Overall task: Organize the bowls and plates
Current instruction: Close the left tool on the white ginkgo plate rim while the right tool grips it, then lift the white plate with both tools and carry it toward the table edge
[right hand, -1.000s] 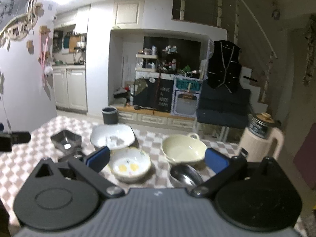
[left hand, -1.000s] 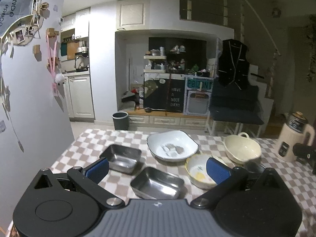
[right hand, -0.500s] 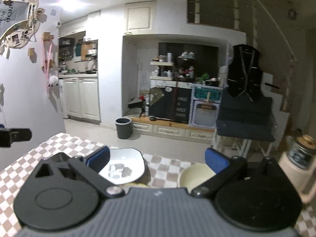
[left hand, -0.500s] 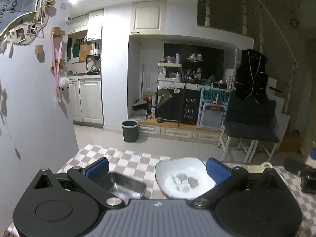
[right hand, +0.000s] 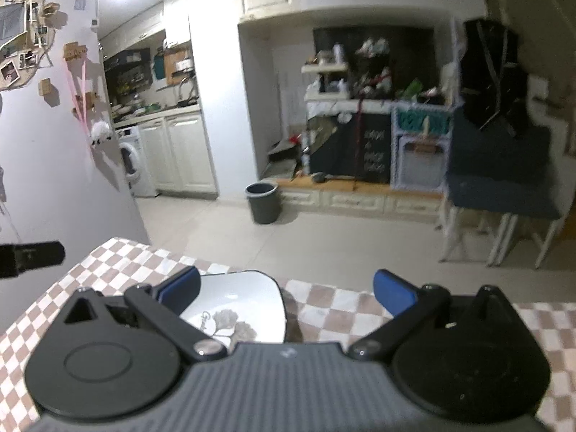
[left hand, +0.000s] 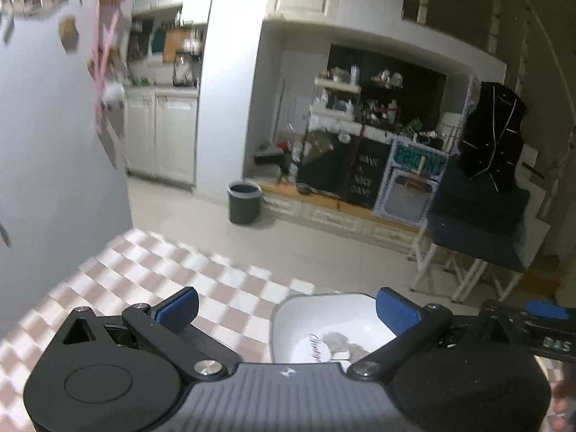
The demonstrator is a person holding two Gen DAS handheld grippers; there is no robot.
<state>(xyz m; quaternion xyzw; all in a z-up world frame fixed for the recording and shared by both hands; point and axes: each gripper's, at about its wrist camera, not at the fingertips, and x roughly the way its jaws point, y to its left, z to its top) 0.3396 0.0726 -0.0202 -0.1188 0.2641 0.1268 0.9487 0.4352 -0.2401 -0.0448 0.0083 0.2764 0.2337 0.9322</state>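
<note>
Checkered cloth in pink and white covers the desk (left hand: 151,270), and beyond its far edge lies a pale tiled floor with a dark waste bin (left hand: 244,203) standing by a white pillar. Further back, a cluttered alcove with shelves and a chalkboard sign, and off to the right a black vest (left hand: 491,136) hanging over a dark blue seat. White kitchen cabinets run along the left, next to a wall dotted with photos and pink ribbon.

Now to the action: the left hand-held gripper (left hand: 287,306) hovers above the desk, blue pads spread wide, nothing between them. Just below and ahead of it sits the white bowl (left hand: 324,327), squarish with rounded corners, a grey floral print and some script on its inside. It rests on the cloth near the far edge, its near part hidden behind the gripper body. At the right edge of this view a slice of the other gripper pokes in, black with a blue pad.

Over on the right wrist camera, the right hand-held gripper (right hand: 286,288) is also wide open and empty. The same white bowl (right hand: 244,306) lies beneath its left finger, print facing up, and bare checkered cloth shows under the right finger. A black piece of the left gripper juts in from the left edge. Both views are somewhat blurred.
</note>
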